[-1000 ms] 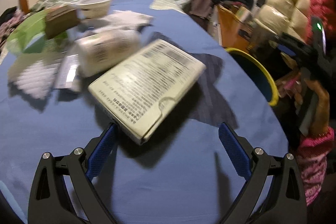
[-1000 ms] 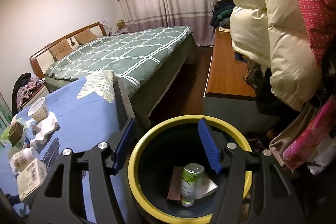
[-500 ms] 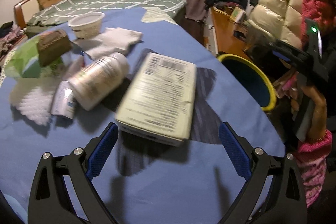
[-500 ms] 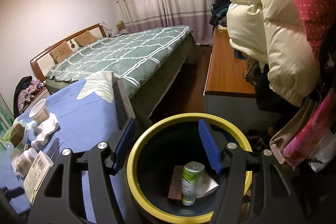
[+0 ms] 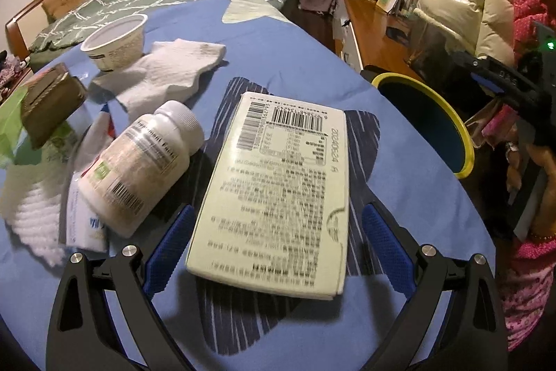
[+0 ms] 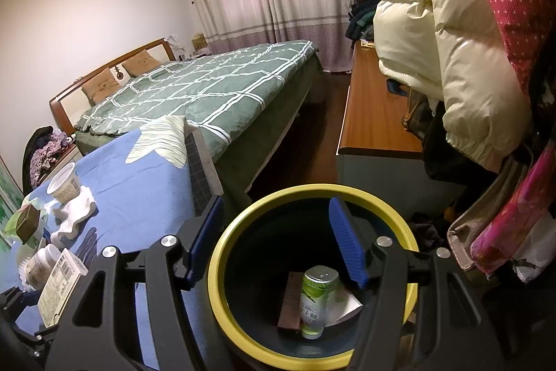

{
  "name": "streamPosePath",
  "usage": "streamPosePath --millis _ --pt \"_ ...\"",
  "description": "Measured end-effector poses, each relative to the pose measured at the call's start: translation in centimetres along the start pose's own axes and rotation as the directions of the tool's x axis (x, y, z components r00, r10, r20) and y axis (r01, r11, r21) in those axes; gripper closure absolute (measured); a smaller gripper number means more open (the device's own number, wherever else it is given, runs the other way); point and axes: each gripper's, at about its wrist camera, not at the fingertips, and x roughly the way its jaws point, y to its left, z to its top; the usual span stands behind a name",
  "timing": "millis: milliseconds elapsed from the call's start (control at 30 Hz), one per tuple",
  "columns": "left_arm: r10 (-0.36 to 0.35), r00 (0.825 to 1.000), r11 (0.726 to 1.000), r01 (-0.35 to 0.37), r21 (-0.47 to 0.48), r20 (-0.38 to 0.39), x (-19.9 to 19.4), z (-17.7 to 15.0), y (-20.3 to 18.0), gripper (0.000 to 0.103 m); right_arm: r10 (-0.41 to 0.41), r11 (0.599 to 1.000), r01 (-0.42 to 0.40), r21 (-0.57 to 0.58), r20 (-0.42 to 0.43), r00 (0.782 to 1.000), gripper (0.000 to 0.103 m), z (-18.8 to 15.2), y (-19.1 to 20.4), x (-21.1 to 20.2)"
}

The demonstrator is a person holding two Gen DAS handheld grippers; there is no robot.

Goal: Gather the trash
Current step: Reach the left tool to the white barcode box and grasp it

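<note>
Since a second ago the left claw (image 5: 274, 232) has swung across the bench (image 5: 312, 65) and squared up on the pale carton (image 5: 278, 186), which then lay skewed off its left finger and now lies lengthwise between both blue pads. Its jaws stand released, with a gap on each side of the carton, so nothing is gripped yet; the wide spread looks chosen to straddle the carton's short side. Just left of that claw the white pill bottle (image 5: 142, 166) lies on its side, with a sock (image 5: 166, 75) and a paper cup (image 5: 114, 40) farther ahead. The right claw (image 6: 278, 246) hangs released and empty over the yellow-rimmed bin (image 6: 222, 294), probably marking the drop point; a green can (image 6: 318, 301) already stands inside.
</note>
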Motion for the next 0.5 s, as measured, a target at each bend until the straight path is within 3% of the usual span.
streamPosePath --millis 100,267,500 --pt "0.010 1.000 1.000 -0.010 -0.001 -0.007 0.7 0.6 0.1 0.009 0.000 1.000 0.000 0.001 -0.001 1.000 0.043 0.0 -0.1 0.1" --pt "0.038 0.999 0.999 -0.038 0.011 -0.016 1.5 1.3 0.2 0.028 -0.001 1.000 0.001 0.009 -0.007 1.000 0.043 -0.3 -0.5 0.2" --pt "0.012 1.000 0.999 -0.012 0.038 -0.002 0.9 2.3 -1.0 0.030 -0.014 1.000 0.014 0.023 -0.009 1.000 0.043 -0.9 -1.4 -0.1"
